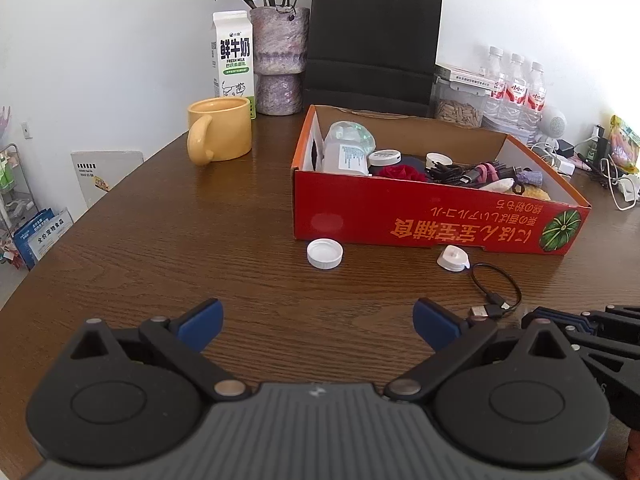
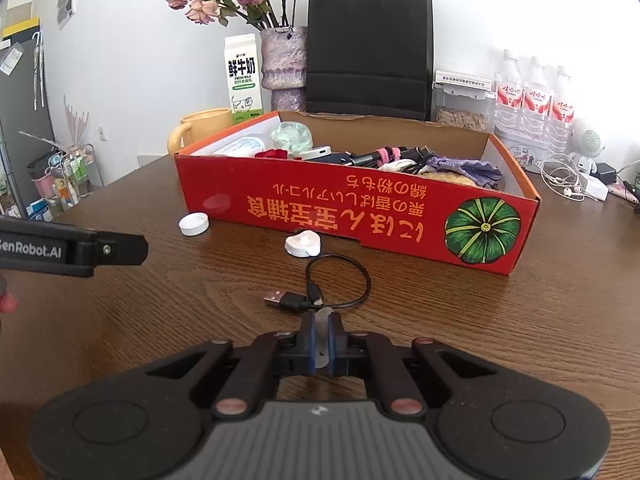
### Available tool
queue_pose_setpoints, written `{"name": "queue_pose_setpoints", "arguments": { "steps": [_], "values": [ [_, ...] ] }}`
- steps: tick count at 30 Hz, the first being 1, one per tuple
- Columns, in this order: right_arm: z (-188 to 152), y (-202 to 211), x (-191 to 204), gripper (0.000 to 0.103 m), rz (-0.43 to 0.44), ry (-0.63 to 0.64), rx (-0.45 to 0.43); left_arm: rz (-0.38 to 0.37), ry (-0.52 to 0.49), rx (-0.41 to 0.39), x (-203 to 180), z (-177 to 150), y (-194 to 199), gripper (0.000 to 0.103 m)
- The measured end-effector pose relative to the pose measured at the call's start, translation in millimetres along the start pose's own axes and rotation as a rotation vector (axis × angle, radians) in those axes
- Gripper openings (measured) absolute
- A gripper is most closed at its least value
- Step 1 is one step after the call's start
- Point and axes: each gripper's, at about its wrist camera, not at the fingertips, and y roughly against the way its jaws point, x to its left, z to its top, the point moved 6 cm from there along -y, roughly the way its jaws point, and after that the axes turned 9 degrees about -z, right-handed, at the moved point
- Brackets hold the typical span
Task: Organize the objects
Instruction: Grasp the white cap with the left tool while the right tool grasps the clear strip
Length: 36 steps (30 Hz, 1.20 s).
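Right wrist view: right gripper [image 2: 322,334] is clamped on a thin, pale, light tab in front of the red box [image 2: 360,216]; the limp cable [image 2: 340,280] suits pinching at its stiff plug. Left gripper [image 1: 318,322] gapes empty.

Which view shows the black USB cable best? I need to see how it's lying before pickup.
The right wrist view: the black USB cable lies whole, looped on the table, just ahead of the shut right gripper. The left wrist view shows it small, near the right edge.

The pale thin thing [image 2: 323,336] pinched in the right claw [image 2: 322,334] is mostly hidden between its pads.
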Motion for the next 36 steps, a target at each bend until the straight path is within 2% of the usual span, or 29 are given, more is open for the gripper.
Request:
{"name": "queue_pose_setpoints", "arguments": {
  "steps": [14, 22, 24, 27, 30, 31, 33, 36],
  "values": [
    [23.8, -1.3, -8.8, 0.005, -0.028, -0.014, -0.069, 0.037, 0.007, 0.022, 15.2, 14.4, -30.5, 0.103],
    [37.4, -15.2, -10.5, 0.005, -0.040, -0.009, -0.081, 0.044, 0.010, 0.049, 20.0, 25.5, -63.7, 0.103],
    [40.3, -20.3, -12.0, 0.005, -0.044, -0.012, -0.083, 0.042, 0.010, 0.056, 20.2, 28.4, -73.6, 0.100],
    [43.4, -27.7, -14.5, 0.005, -0.046, -0.020, -0.080, 0.021, 0.020, 0.072, 18.7, 32.2, -87.7, 0.085],
    [43.8, -33.7, -17.7, 0.005, -0.046, -0.030, -0.075, 0.019, -0.001, 0.065, 14.3, 32.9, -92.7, 0.035],
    [43.2, -35.2, -18.8, 0.005, -0.046, -0.034, -0.073, 0.011, -0.005, 0.058, 12.8, 32.8, -91.5, 0.029],
    [42.3, -37.4, -21.4, 0.005, -0.043, -0.043, -0.069, -0.019, 0.004, 0.055, 10.6, 31.4, -88.8, 0.029],
    [41.6, -38.4, -23.3, 0.005, -0.041, -0.054, -0.069, -0.010, 0.000, 0.032, 7.5, 31.7, -80.7, 0.029]
  ]
}}
